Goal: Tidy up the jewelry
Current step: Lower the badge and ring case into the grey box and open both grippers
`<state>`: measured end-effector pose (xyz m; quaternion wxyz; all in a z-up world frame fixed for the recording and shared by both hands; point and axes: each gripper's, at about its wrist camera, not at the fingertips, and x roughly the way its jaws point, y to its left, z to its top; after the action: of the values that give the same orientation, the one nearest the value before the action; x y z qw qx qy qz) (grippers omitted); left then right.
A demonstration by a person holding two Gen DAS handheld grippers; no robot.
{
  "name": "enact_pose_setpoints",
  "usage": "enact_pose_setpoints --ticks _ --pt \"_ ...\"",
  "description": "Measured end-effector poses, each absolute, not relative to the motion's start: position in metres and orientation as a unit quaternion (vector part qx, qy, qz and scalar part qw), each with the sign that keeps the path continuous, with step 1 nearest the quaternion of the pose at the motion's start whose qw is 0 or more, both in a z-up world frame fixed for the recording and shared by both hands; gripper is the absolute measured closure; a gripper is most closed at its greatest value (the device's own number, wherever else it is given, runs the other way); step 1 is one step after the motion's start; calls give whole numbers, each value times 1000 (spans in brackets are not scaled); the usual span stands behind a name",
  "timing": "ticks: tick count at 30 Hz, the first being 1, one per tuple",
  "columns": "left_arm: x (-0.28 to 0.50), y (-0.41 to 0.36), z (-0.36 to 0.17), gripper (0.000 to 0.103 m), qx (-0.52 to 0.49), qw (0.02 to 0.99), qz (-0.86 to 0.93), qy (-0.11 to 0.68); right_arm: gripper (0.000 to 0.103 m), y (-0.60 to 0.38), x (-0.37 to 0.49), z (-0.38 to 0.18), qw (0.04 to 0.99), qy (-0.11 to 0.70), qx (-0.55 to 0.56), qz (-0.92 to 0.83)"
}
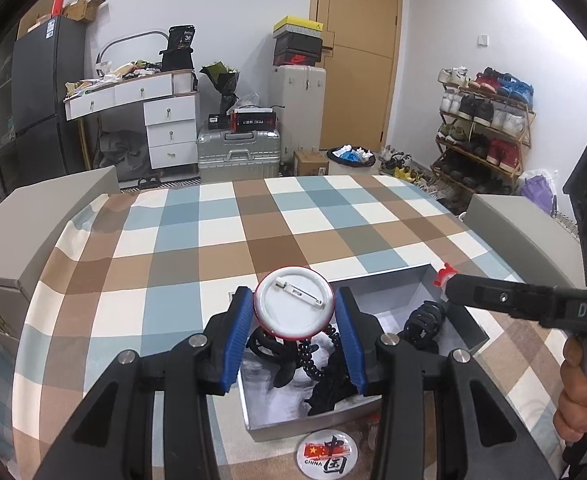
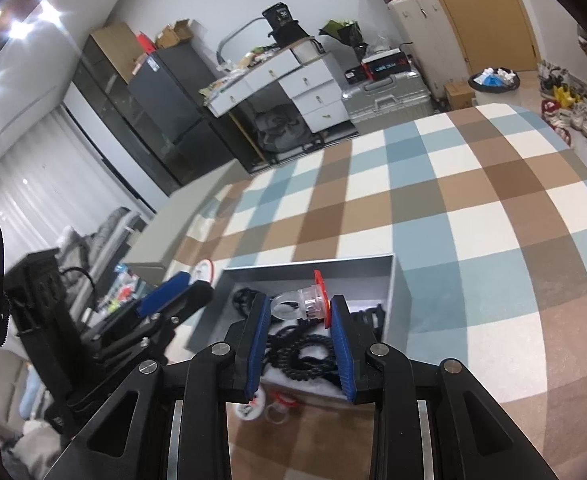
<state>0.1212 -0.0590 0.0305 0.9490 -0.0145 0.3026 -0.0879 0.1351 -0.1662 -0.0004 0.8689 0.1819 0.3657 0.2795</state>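
Note:
My left gripper (image 1: 293, 310) is shut on a round pin badge (image 1: 292, 302), white back and clasp facing me, held above the grey open box (image 1: 381, 280). The box holds a black bead necklace (image 1: 313, 354) and a black hair claw (image 1: 423, 322). My right gripper (image 2: 299, 312) is shut on a clear plastic ring with a red top (image 2: 305, 302), held over the same box (image 2: 393, 280). The right gripper's tip (image 1: 447, 280) shows in the left wrist view above the box's right side. The left gripper (image 2: 173, 292) shows at the left of the right wrist view.
A round "CHINA" badge (image 1: 327, 456) lies on the checkered tablecloth (image 1: 221, 232) in front of the box. Another badge (image 2: 249, 402) and a clear red-topped ring (image 2: 279, 406) lie by the box's near edge. Grey chair backs (image 1: 53, 208) flank the table.

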Motion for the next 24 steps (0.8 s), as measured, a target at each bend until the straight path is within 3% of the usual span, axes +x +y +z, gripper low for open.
enact_pose_setpoints --ticks 24 --pt "135 -73 18 67 8 945 -79 316 72 -150 141 -8 870 378 161 273"
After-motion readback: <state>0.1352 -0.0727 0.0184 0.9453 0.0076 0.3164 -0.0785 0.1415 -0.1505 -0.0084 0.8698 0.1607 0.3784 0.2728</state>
